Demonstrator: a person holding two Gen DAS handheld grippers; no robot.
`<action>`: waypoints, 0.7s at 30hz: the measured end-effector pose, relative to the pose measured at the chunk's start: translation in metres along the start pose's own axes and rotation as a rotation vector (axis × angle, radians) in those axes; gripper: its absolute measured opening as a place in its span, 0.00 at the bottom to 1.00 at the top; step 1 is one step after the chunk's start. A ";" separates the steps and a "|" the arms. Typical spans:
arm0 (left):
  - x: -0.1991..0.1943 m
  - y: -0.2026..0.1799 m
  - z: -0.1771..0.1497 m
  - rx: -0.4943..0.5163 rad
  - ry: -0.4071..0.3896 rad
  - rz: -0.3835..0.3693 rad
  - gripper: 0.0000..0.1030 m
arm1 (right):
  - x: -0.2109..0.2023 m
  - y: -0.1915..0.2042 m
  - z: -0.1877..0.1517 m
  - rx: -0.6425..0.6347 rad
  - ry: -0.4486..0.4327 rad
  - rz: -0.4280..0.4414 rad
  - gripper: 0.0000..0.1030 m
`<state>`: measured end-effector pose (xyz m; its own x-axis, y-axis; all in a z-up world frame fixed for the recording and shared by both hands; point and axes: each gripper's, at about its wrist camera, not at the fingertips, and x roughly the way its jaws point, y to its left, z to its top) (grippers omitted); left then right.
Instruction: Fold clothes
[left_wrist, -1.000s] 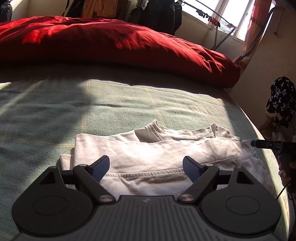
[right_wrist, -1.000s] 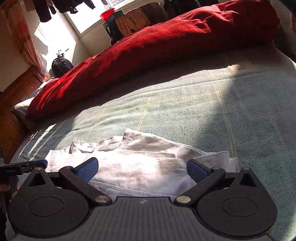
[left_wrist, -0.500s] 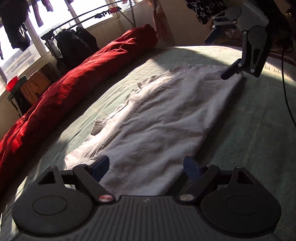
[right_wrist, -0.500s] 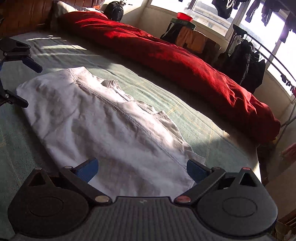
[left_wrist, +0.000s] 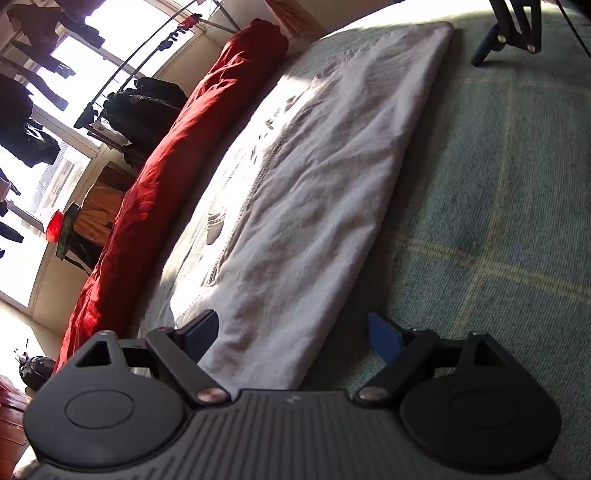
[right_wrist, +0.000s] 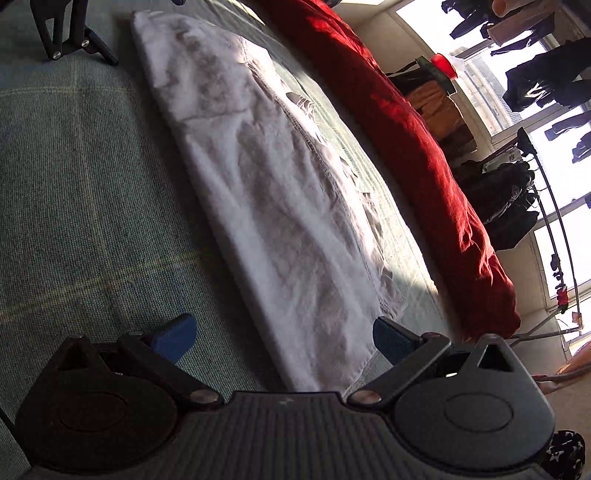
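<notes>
Take the white garment (left_wrist: 321, 177) as your landmark: it lies flat as a long folded strip on the green bedcover (left_wrist: 498, 206), with the red duvet (left_wrist: 177, 173) bunched along its far side. Your left gripper (left_wrist: 301, 332) sits low at one short end of the strip, jaws spread wide and holding nothing; its left fingertip (left_wrist: 201, 328) is over the garment's corner, while the right one (left_wrist: 384, 336) is off the cloth, over bare bedcover just beside the folded edge. From there you see the other gripper at the garment's opposite end, top right. Your right gripper (right_wrist: 282, 334) mirrors this at the other short end, also wide open and empty: its left fingertip (right_wrist: 175, 336) is over the bedcover beside the fold, its right fingertip (right_wrist: 391, 339) past the garment's stitched edge, toward the duvet. The garment's end lies between the two.
</notes>
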<state>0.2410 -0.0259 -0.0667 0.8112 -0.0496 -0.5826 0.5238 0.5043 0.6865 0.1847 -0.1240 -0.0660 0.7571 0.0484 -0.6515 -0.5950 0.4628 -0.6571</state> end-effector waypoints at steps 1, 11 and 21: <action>0.002 -0.001 0.003 0.006 -0.008 0.004 0.85 | 0.004 0.001 0.002 0.000 -0.005 0.001 1.00; 0.020 -0.009 0.022 0.048 -0.082 0.044 0.85 | 0.026 0.013 0.034 -0.065 -0.104 -0.053 1.00; 0.024 -0.002 0.005 0.104 -0.047 0.105 0.87 | 0.034 0.013 0.041 -0.136 -0.104 -0.102 1.00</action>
<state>0.2609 -0.0329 -0.0799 0.8729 -0.0431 -0.4861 0.4577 0.4173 0.7850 0.2134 -0.0800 -0.0811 0.8347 0.1020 -0.5412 -0.5398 0.3465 -0.7672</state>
